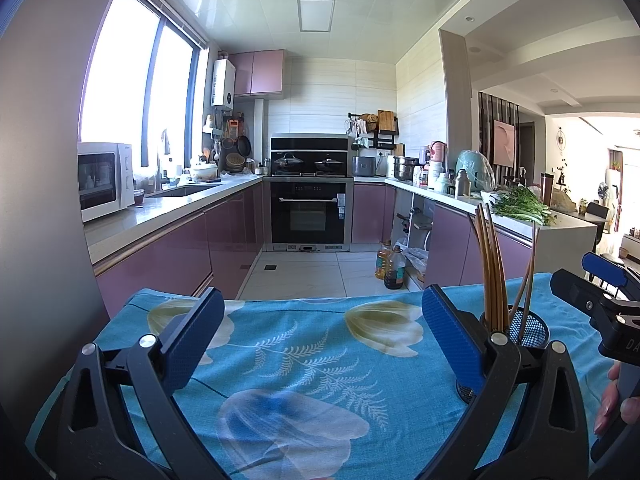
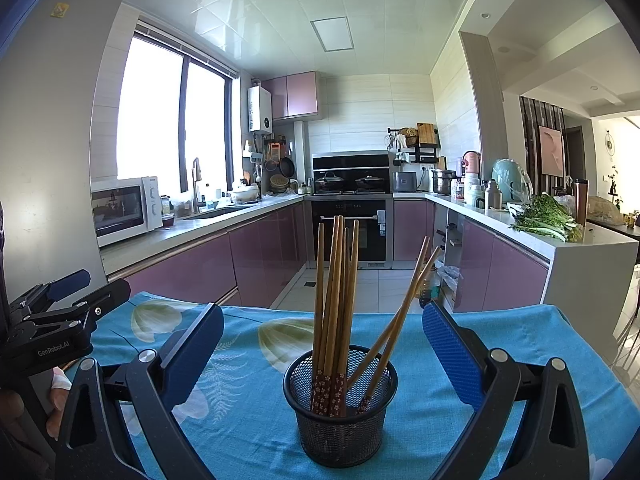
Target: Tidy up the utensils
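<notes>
Now your chopsticks [image 2: 335, 300] stand together in the black mesh cup [image 2: 340, 412], which sits on the blue floral tablecloth [image 2: 248, 420] covering the worktop, directly ahead of your right gripper [image 2: 323, 350]. Most of the sticks form an upright bunch against the cup's left side, patterned ends down, because the mesh wall props them there; two lean off to the right [image 2: 404, 308], resting on the rim, and that is simply where loose sticks settle in a round cup. Your right jaws are spread wide and grip nothing, one on either side of the cup with clear space between pads and mesh. Judging by that, the sorting looks finished or close to it, since no stray chopstick lies on the cloth in either view.

Your left gripper [image 1: 320, 344] hovers over bare cloth with its jaws likewise released and empty; from its camera the cup [image 1: 528, 328] lies off to the right, partly hidden behind the right finger. Held apart like this, neither tool can nudge the cup, which looks light enough to tip if a leaning stick is caught
</notes>
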### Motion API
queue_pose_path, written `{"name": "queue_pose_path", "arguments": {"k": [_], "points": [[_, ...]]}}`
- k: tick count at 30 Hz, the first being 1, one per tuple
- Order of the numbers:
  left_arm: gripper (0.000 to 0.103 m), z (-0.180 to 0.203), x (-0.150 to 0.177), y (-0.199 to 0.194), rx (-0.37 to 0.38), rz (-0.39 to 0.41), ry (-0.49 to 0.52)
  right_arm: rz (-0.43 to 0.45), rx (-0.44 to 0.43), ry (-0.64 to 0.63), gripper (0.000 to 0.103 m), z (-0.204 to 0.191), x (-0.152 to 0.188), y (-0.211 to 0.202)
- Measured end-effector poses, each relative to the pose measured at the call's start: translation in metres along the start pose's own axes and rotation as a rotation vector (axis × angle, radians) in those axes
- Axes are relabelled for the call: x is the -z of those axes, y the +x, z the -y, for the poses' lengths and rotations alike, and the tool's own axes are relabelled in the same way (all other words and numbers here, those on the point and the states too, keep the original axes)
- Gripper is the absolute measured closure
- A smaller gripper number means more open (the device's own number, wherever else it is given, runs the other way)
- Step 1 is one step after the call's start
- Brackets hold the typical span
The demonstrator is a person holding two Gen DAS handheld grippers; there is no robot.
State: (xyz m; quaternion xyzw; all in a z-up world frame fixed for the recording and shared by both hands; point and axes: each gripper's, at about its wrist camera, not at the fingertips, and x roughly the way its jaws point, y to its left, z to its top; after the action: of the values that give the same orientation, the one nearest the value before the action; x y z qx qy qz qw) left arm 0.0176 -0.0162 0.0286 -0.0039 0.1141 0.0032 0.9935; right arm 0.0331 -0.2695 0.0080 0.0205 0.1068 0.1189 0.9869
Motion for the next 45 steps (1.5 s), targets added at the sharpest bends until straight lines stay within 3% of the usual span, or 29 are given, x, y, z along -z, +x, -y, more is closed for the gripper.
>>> {"name": "queue_pose_path", "arguments": {"k": [45], "points": [[0.006,0.0031,0.0019,0.0022,-0.001,-0.006,-0.002,0.000,0.004,0.007,0.007,0.0021,0.0025,0.0000]]}}
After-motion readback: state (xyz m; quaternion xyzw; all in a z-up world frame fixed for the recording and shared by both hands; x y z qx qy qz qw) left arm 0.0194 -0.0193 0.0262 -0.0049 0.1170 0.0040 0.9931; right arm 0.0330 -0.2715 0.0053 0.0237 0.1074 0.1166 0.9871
